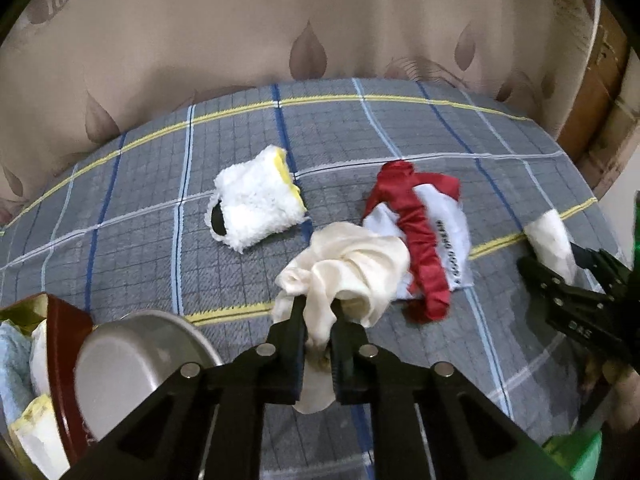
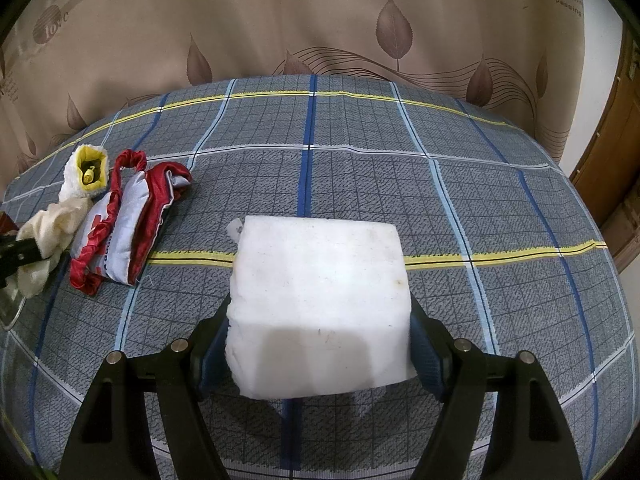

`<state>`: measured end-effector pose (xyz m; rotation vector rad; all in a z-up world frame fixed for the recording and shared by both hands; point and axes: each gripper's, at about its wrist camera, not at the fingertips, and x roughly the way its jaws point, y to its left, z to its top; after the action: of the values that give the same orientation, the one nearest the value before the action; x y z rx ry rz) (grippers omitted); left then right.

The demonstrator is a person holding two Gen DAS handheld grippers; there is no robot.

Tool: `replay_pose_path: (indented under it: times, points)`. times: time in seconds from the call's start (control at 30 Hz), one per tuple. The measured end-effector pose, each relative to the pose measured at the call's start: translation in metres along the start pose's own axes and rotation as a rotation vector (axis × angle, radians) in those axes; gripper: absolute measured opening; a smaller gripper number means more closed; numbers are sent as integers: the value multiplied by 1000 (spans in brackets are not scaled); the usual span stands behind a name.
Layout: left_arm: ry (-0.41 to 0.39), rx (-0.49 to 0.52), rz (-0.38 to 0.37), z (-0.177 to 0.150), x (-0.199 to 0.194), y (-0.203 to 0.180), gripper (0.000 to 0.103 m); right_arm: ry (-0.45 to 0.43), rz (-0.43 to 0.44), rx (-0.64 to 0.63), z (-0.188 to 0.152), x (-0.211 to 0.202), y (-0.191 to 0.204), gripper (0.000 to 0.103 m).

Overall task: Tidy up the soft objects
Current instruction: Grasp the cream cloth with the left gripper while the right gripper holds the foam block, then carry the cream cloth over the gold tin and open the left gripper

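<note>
Plaid bedsheet [image 2: 360, 184] covers the bed, where the soft things lie spread for sorting. White foam block [image 2: 320, 304] sits clamped between the right gripper [image 2: 320, 352] jaws, wide apart around its sides and likely ready to carry. Red-and-white pouch [image 1: 416, 236] and fluffy white mitt [image 1: 256, 200] rest beyond. Cream cloth [image 1: 344, 272] is pinched in the closed left gripper [image 1: 318, 320] jaws, its folds draping over both, near the red bin [image 1: 68, 328].
</note>
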<state>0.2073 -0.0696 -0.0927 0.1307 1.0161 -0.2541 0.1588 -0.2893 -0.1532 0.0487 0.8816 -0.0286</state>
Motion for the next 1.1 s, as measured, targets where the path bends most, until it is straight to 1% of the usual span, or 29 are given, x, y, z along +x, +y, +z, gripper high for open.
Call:
replay_pose_path:
  times: [0.17, 0.27, 0.4, 0.6, 0.73, 0.93, 1.03, 1.1]
  points:
    - [-7, -14, -30, -11, -22, 3, 9, 0, 0, 0, 0, 0, 0, 74]
    - [-8, -3, -23, -15, -30, 2, 9, 1, 0, 0, 0, 0, 0, 74]
    - [-8, -18, -46, -24, -47, 7, 9, 1, 1, 1, 0, 0, 0, 74]
    - [-23, -25, -41, -35, -77, 15, 9, 2, 1, 1, 0, 0, 0, 74]
    - [-32, -53, -30, -41, -97, 29, 9, 2, 1, 1, 0, 0, 0, 74]
    - [-68, -95, 48, -47, -130, 62, 9, 2, 1, 1, 0, 0, 0, 74]
    - [-80, -136, 86, -51, -143, 87, 9, 2, 1, 2, 0, 0, 0, 74]
    - [-84, -155, 130, -53, -149, 105, 9, 2, 1, 1, 0, 0, 0, 74]
